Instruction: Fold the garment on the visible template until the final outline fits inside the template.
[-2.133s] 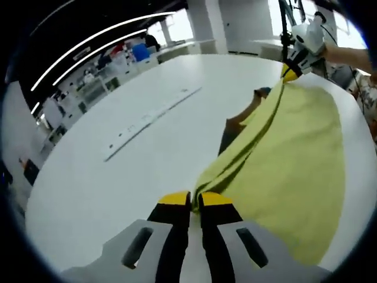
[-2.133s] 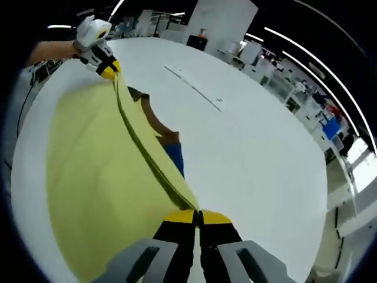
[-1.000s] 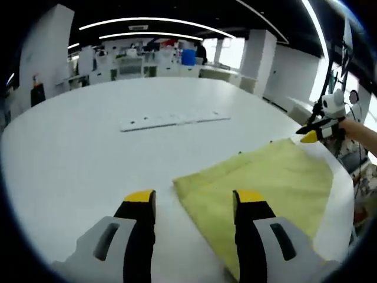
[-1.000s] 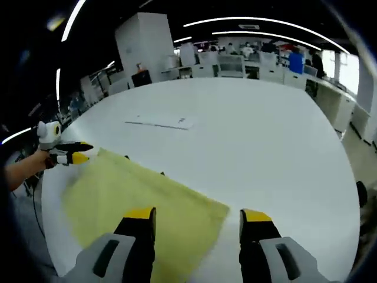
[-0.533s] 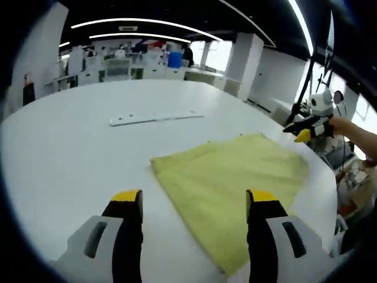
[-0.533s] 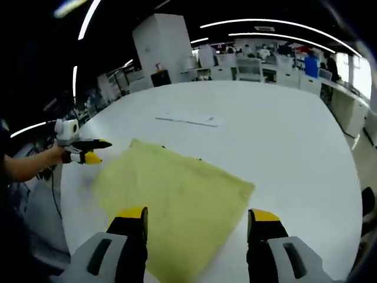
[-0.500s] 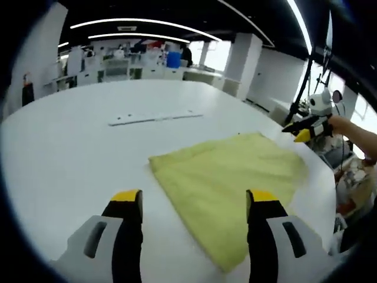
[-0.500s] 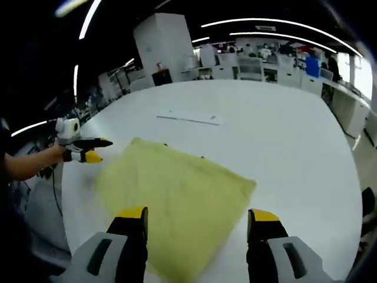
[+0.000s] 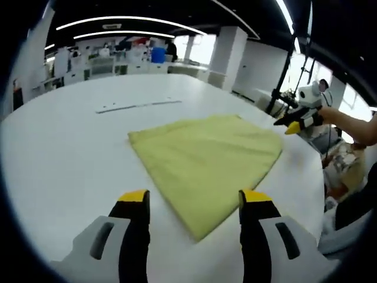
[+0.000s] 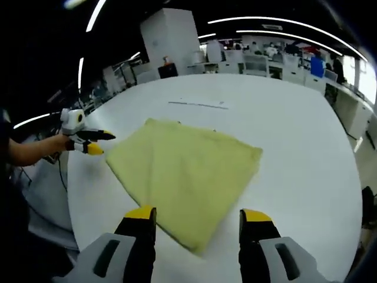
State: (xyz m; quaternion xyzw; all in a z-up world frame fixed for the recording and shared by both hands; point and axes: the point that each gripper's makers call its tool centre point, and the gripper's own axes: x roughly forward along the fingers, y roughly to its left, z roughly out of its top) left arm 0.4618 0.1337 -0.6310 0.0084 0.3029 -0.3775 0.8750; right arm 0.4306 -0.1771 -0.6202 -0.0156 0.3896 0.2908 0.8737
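Now, biggest first: white tabletop (image 9: 65, 147) (image 10: 306, 171), round-looking in both views, carries everything. Yellow-green garment (image 9: 206, 156) (image 10: 182, 165) lies flat on tabletop as a folded, roughly four-sided patch, one layer edge running across it; nothing grips it. No template outline can be made out under or around garment, so can't tell if it fits one.

Left tool (image 9: 192, 203): jaws wide apart w/ yellow tips, empty, low over tabletop just short of garment's near corner in left gripper view. In right gripper view left tool (image 10: 94, 144) sits beside garment's left corner, close but not touching, held by a hand w/ forearm coming in from the view's left; seen side-on there, jaws slightly parted.

Right tool (image 10: 191, 215): jaws wide apart, empty, near garment's nearest corner, which points between the two tips. In left gripper view right tool (image 9: 294, 125) hovers just off garment's right corner, apart from cloth, held by a hand at the tabletop's edge.

Thin white strip (image 9: 138, 105) (image 10: 197, 105) lies flat on tabletop beyond garment's far edge, well apart from it.

Backgrnd beyond tabletop: office desks, white pillar, ceiling light strips.
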